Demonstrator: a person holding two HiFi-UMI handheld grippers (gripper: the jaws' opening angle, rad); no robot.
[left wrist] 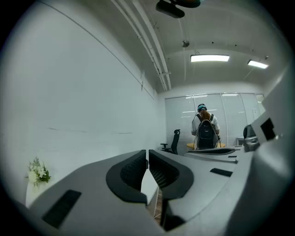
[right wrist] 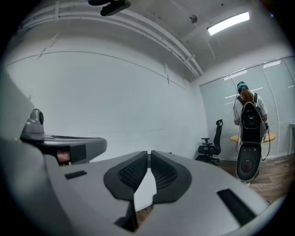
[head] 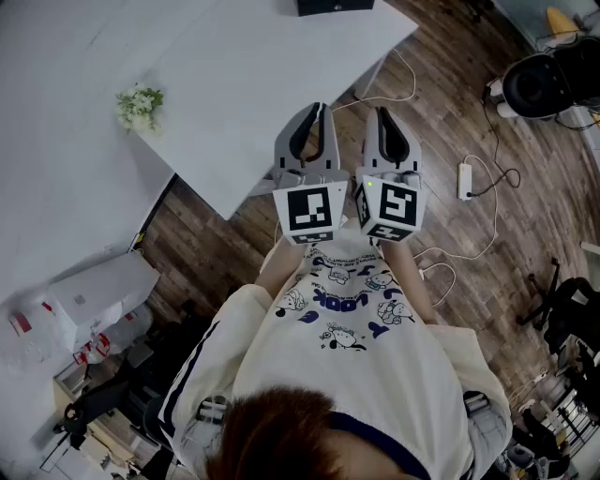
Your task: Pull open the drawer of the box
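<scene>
No box with a drawer can be made out in any view; only a dark object (head: 333,6) shows at the far edge of the white table (head: 234,75). I hold both grippers side by side close to my chest, above the floor next to the table's corner. My left gripper (head: 317,111) (left wrist: 147,153) is shut with nothing between its jaws. Beside it, my right gripper (head: 382,112) (right wrist: 150,153) is also shut and holds nothing. Both point level out into the room, toward a white wall.
A small flower plant (head: 141,105) (left wrist: 38,171) stands on the table. A power strip (head: 465,180) and cables lie on the wood floor. A round black device (head: 534,84) (right wrist: 249,163) stands at the right. Across the room are a person with a backpack (left wrist: 206,131) (right wrist: 249,117) and an office chair (right wrist: 211,143).
</scene>
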